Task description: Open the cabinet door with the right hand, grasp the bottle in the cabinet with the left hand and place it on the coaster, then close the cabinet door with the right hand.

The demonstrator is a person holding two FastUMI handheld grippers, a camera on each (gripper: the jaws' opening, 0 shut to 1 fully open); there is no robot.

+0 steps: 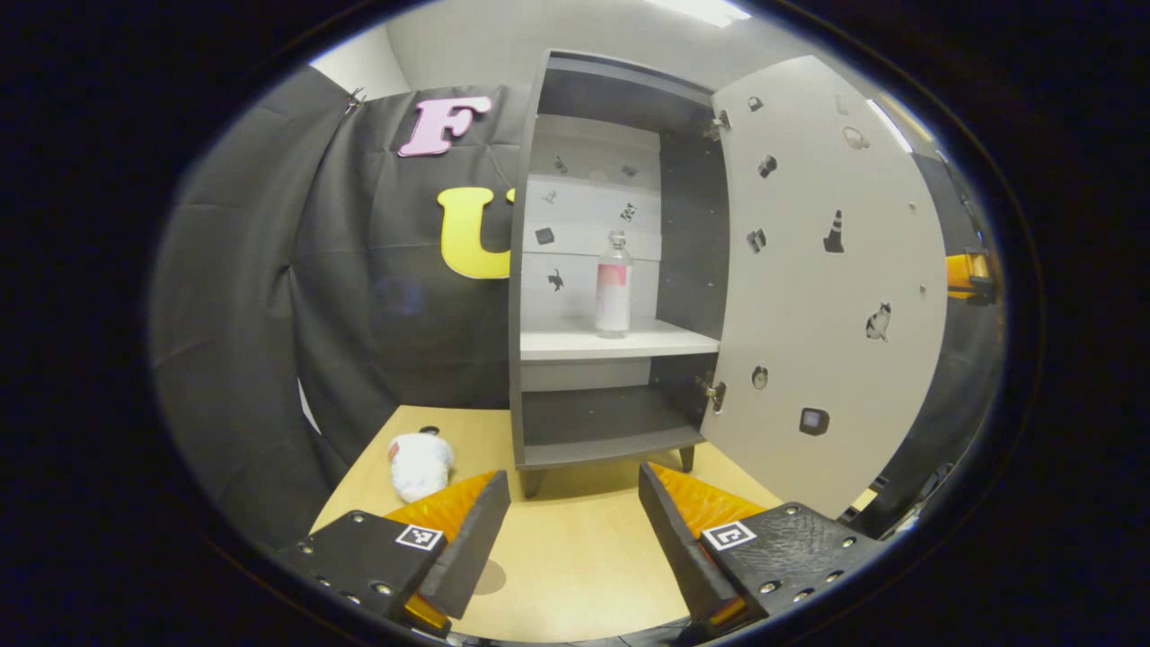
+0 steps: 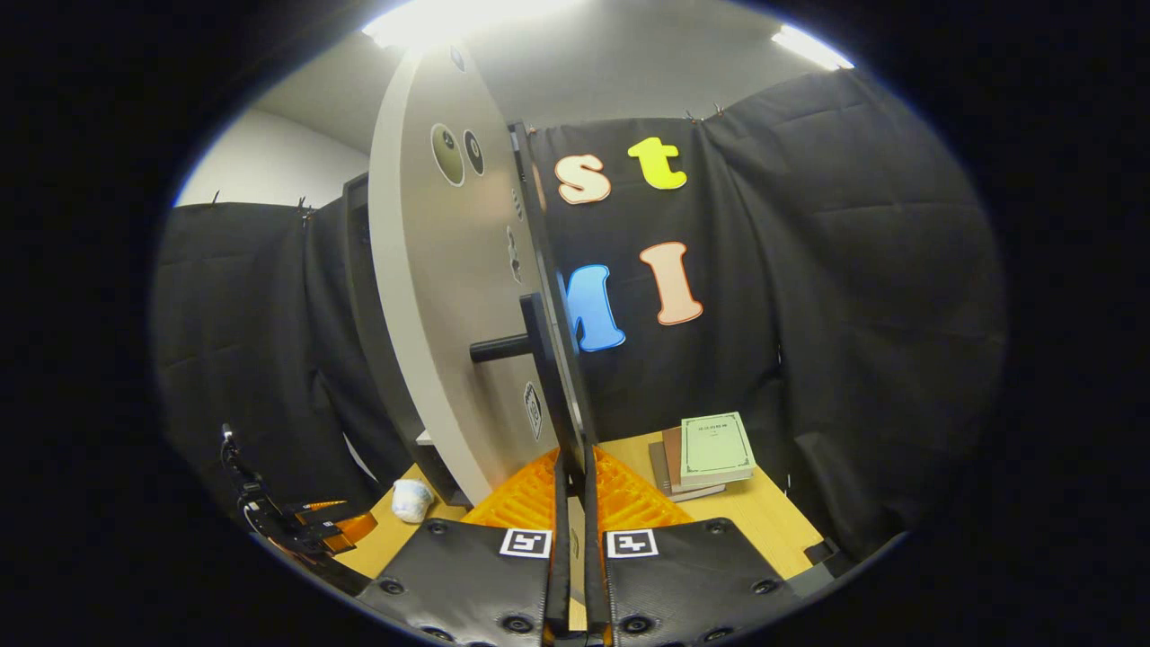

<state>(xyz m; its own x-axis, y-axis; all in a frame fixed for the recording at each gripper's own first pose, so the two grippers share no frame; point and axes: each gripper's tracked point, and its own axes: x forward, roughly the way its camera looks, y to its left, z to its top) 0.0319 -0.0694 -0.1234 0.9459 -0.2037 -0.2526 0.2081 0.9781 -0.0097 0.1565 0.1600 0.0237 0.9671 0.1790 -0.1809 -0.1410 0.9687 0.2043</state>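
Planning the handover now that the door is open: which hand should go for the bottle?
Left. Its tool is open and faces the clear plastic bottle standing on the white shelf, while the right tool is occupied at the grey cabinet door.

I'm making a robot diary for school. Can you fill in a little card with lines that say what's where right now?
cabinet door: swung open
bottle: upright on the white shelf, untouched
left gripper: open, facing the cabinet, above the table
right gripper: closed on the door's edge below the handle
books: stacked on the table's far corner
white bundle: lying left of the cabinet
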